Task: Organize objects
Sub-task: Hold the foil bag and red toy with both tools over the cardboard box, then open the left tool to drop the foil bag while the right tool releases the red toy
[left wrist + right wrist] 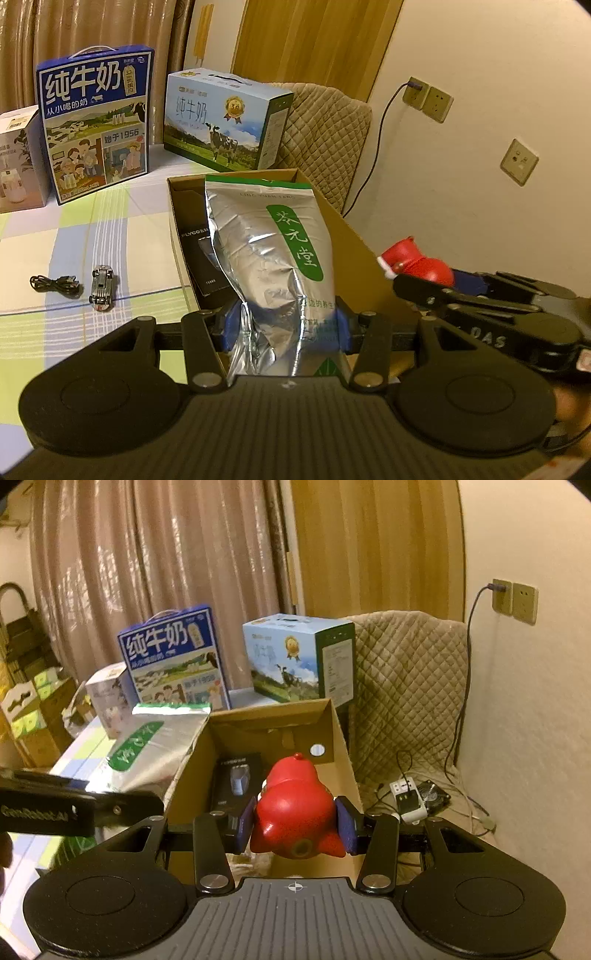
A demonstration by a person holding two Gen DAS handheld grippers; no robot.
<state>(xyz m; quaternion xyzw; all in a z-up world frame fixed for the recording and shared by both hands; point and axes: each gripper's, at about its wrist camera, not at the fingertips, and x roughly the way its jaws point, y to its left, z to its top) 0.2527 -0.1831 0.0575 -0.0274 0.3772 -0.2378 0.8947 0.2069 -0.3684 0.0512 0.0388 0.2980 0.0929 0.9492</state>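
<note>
Over cardboard box [343,738] | foil pouch [273,258] is pinched by left gripper [286,328], angled inward for dropping | red toy [295,805] is clamped by right gripper [295,829] above the interior, probably queued next | black box [236,779] already inside.

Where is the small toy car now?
In the left wrist view, the small silver toy car lies on the checked tablecloth, between a black cable and the cardboard box.

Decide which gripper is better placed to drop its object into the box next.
Right, probably. The right gripper holds the red toy above the box's open floor; the left gripper's pouch looks set over the box's wall.
</note>
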